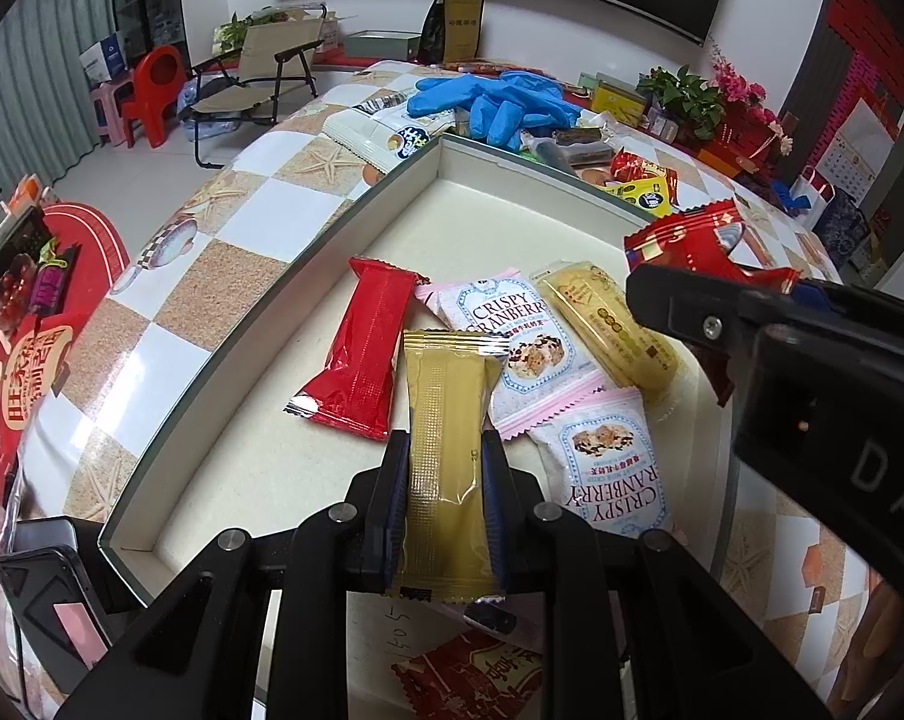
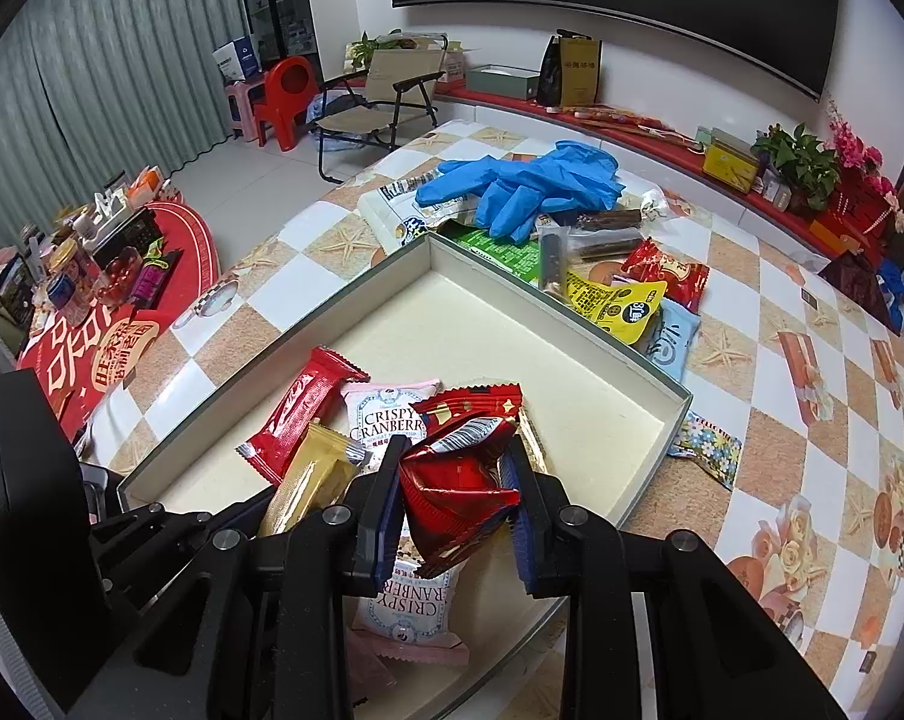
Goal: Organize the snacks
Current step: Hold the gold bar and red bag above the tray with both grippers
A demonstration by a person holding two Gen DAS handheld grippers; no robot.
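A shallow cream box (image 1: 446, 150) (image 2: 578, 312) lies on the checkered table. In it lie a red bar (image 1: 365, 348) (image 2: 299, 414), two pink Crispy Cranberry packs (image 1: 512, 330) (image 2: 386, 414) and a yellow pack (image 1: 614, 324). My left gripper (image 1: 446, 450) is shut on a gold bar (image 1: 449, 456) (image 2: 308, 486) above the box's near end. My right gripper (image 2: 458, 456) is shut on a crumpled red snack pack (image 2: 458, 480) (image 1: 698, 240), held over the box to the right of the left gripper.
Blue gloves (image 2: 530, 186) (image 1: 494, 99) and several loose snack packs (image 2: 626, 294) (image 1: 638, 180) lie beyond the box's far corner. A floral wrapper (image 2: 707, 450) lies right of the box. A phone (image 1: 50, 606) lies at the left. A red-covered side table (image 2: 110, 276) holds jars.
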